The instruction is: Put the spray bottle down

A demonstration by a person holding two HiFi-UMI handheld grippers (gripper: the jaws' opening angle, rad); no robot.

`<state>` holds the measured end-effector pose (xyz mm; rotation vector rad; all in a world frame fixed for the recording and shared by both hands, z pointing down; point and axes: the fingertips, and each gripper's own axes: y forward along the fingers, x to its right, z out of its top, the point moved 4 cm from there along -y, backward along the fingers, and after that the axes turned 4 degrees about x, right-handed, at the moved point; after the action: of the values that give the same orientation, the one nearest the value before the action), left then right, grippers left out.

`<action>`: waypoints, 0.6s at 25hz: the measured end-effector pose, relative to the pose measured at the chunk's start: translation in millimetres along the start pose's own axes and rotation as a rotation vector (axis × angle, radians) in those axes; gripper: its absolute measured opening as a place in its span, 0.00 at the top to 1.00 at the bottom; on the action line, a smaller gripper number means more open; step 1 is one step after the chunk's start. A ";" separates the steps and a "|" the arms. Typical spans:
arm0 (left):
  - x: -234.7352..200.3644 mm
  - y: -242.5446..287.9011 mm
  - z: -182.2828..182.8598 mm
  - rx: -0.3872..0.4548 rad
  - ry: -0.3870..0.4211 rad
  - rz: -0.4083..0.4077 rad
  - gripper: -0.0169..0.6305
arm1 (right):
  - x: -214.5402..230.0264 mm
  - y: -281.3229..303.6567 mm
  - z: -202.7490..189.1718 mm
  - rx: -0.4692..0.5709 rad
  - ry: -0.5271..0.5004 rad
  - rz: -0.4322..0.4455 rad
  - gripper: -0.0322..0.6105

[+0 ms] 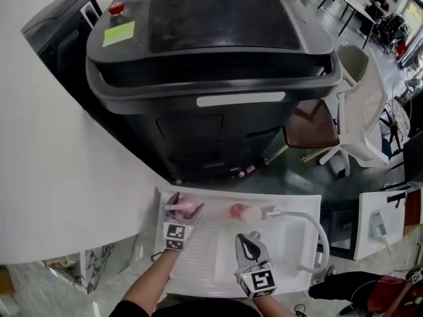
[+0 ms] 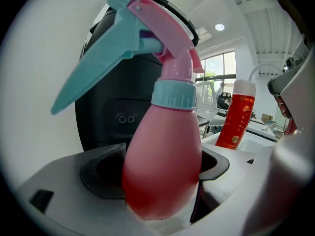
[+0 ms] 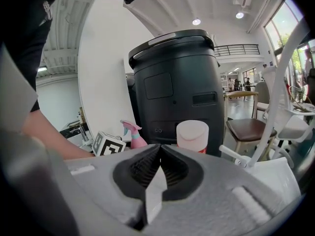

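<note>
A pink spray bottle with a teal trigger and collar stands upright between the jaws of my left gripper, which is shut on its belly. In the head view the spray bottle and left gripper are at the far left corner of the white sink unit. I cannot tell if the bottle's base touches the surface. My right gripper hovers over the sink, shut and empty, its pads pressed together. In the right gripper view the spray bottle shows small at left.
A red bottle with a white cap stands by the white faucet at the sink's back edge. A large black machine rises just behind the unit. A white chair and a brown seat stand to the right.
</note>
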<state>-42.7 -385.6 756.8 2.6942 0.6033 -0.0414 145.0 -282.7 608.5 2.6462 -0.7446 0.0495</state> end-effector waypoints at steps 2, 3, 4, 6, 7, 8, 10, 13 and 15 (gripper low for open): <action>1.1 1.3 2.0 0.011 0.020 -0.003 0.35 | 6.2 0.0 -2.4 -0.008 -0.002 -0.002 0.95; 2.0 1.1 3.1 0.018 0.019 -0.004 0.35 | 9.0 0.3 -4.3 -0.011 -0.004 -0.002 0.95; 2.1 0.8 2.6 0.026 0.015 -0.003 0.35 | 10.8 0.9 -6.2 -0.015 -0.003 -0.001 0.95; 1.1 0.6 -0.4 0.034 0.013 -0.004 0.35 | 9.8 2.6 -7.9 -0.028 0.006 0.006 0.95; 0.8 0.6 -0.3 0.035 0.013 -0.008 0.35 | 8.0 3.5 -8.0 -0.029 0.009 0.010 0.95; 1.2 0.6 1.0 0.037 0.012 -0.011 0.35 | 6.1 4.3 -8.1 -0.026 0.012 0.014 0.95; 1.6 0.8 3.4 0.051 0.013 -0.010 0.35 | 3.3 6.3 -8.4 -0.016 0.014 0.019 0.95; 0.6 1.3 2.0 0.056 0.022 -0.006 0.32 | 0.1 9.0 -7.3 -0.012 0.021 0.024 0.95; 0.9 0.5 4.8 0.052 0.000 -0.011 0.31 | -0.5 8.9 -7.4 -0.012 0.023 0.025 0.95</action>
<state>-41.4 -387.4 752.4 2.7411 0.6253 -0.0604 140.6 -286.7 618.5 2.6202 -0.7679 0.0824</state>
